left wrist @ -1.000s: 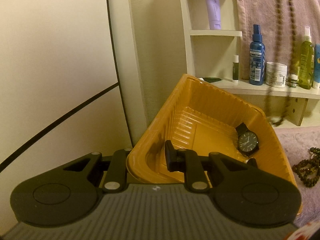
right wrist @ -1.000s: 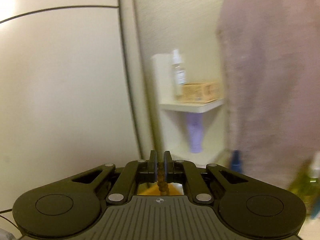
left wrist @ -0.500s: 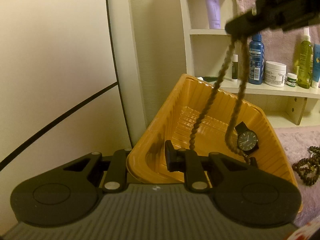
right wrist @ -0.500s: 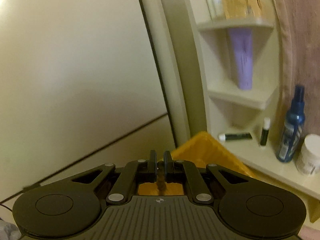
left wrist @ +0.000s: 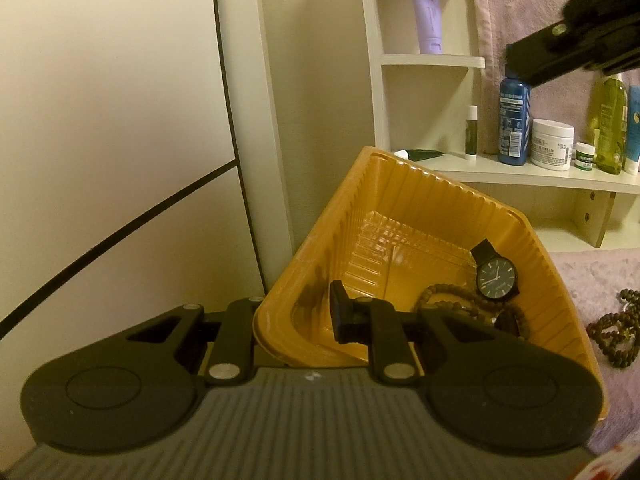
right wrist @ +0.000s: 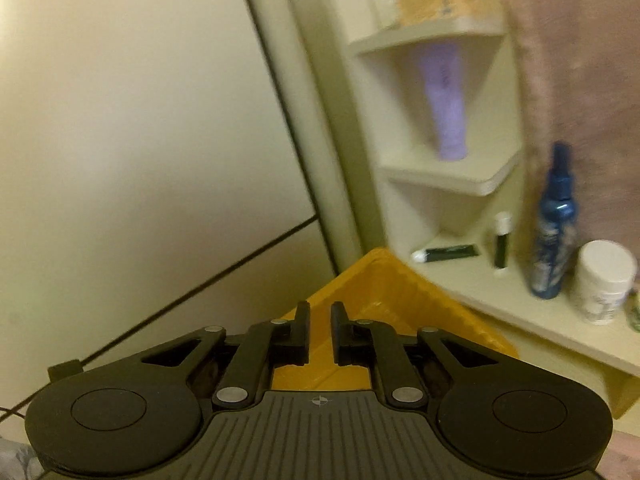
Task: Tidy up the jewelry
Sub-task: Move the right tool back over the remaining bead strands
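Inside orange tray [left wrist: 400, 184]: black watch [left wrist: 497, 279], beaded necklace [left wrist: 452, 300].

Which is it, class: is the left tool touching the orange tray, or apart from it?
Touching. The left wrist view shows the left tool clamped on the tray's near rim, one finger inside the wall and the other outside.

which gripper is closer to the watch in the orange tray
Left. The left gripper clamps the orange tray rim, with the watch just beyond its jaws. The right gripper hangs well above, jaws open and empty.
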Motion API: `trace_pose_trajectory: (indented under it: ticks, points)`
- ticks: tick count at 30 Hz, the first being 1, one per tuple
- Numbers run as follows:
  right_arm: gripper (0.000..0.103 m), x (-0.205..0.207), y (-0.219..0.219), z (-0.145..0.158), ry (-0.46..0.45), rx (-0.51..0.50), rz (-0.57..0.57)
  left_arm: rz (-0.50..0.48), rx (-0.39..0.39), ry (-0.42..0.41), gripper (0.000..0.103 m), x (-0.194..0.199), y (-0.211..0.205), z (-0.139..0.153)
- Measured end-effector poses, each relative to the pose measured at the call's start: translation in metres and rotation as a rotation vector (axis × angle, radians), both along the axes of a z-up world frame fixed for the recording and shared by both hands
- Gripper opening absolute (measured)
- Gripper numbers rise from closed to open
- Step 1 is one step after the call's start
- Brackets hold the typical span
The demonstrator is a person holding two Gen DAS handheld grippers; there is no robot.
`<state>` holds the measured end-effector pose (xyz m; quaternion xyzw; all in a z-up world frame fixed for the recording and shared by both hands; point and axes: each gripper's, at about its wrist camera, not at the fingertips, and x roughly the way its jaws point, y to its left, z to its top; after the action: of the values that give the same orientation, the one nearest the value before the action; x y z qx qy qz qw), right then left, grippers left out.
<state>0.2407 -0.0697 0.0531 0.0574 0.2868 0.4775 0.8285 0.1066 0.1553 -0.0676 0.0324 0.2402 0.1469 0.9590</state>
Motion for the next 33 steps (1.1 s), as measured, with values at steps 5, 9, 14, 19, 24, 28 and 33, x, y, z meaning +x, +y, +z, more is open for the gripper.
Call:
trace_pose_trajectory:
  ticks: [5, 9, 14, 19, 24, 28, 33]
  points:
    - [0.022, 0.001, -0.055, 0.005, -0.015, 0.034, -0.122, 0.003, -0.002, -0.001, 0.017, 0.0, -0.001, 0.0]
    - [0.023, -0.002, -0.104, -0.005, 0.0, 0.017, -0.235, 0.004, -0.002, -0.001, 0.017, 0.001, -0.001, 0.0]
    - [0.023, -0.014, -0.149, -0.032, 0.046, -0.076, -0.33, 0.002, 0.005, 0.005, 0.017, 0.002, -0.001, 0.0]
    - [0.023, -0.026, -0.167, -0.069, 0.129, -0.146, -0.364, 0.001, 0.011, 0.009, 0.017, 0.003, -0.001, 0.0]
    - [0.023, -0.041, -0.17, -0.1, 0.2, -0.169, -0.37, 0.002, 0.015, 0.015, 0.018, 0.004, -0.002, 0.0]
    - [0.023, -0.047, -0.159, -0.12, 0.218, -0.212, -0.358, -0.001, 0.017, 0.016, 0.017, 0.004, -0.002, 0.0]
    - [0.023, -0.052, -0.147, -0.135, 0.246, -0.217, -0.337, -0.002, 0.017, 0.017, 0.017, 0.004, -0.002, 0.0]
